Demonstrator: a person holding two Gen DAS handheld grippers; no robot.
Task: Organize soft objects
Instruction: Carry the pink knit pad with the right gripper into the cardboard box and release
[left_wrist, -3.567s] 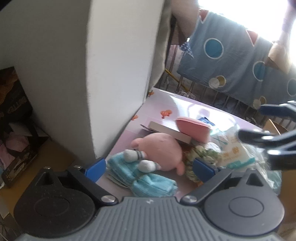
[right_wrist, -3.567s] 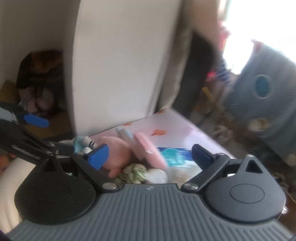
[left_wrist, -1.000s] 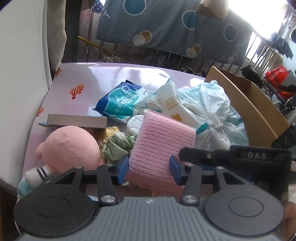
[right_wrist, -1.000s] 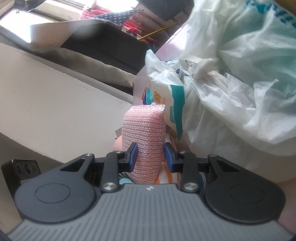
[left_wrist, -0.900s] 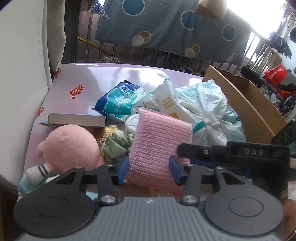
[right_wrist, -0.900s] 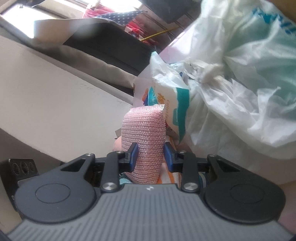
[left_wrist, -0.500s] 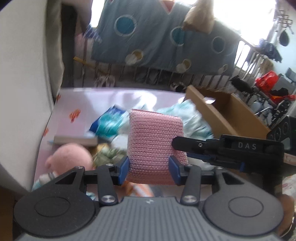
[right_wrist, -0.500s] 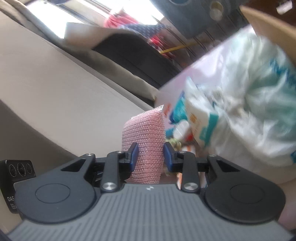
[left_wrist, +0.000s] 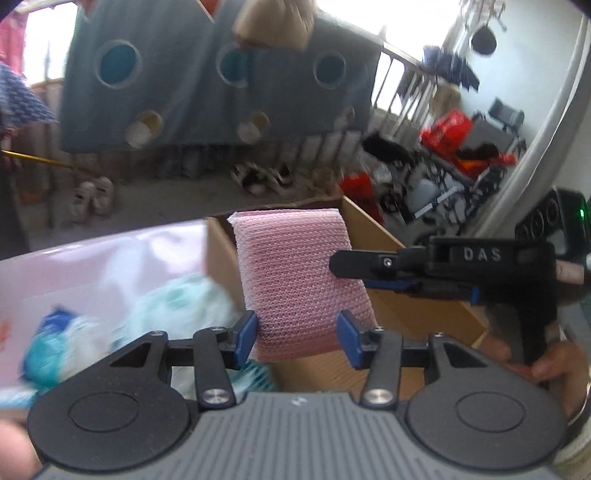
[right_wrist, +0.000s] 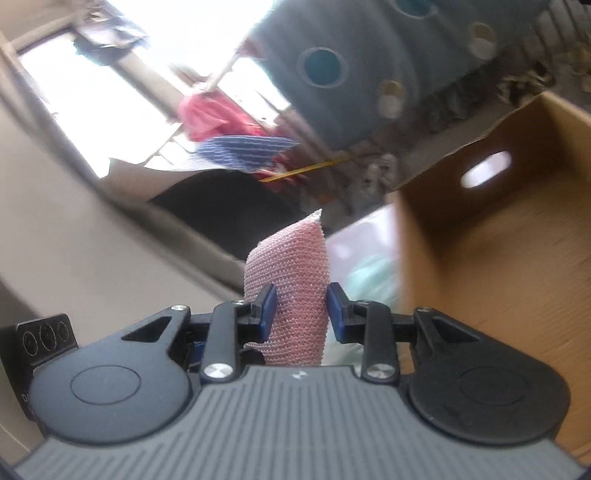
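Above the pink worktop (left_wrist: 110, 254), much is smeared by motion: the pale plastic bags and the blue packet (left_wrist: 48, 347) on it are only streaks of colour, and the lower end of the pink mesh sponge (left_wrist: 295, 280) is cut off behind the gripper bodies in both views. The left gripper (left_wrist: 297, 338) is clamped on the sponge's wide faces near its lower end, its blue pads pressing the mesh from either side. The right gripper (right_wrist: 298, 314) pinches the same sponge (right_wrist: 291, 291) across its thin edge, jaws narrow and tight on it; in the left view it reaches in from the right, one dark finger (left_wrist: 365, 262) lying on the sponge's side. The sponge stands upright in the air, held by both, just in front of the open cardboard box (right_wrist: 498, 236), whose inside looks bare as far as visible.
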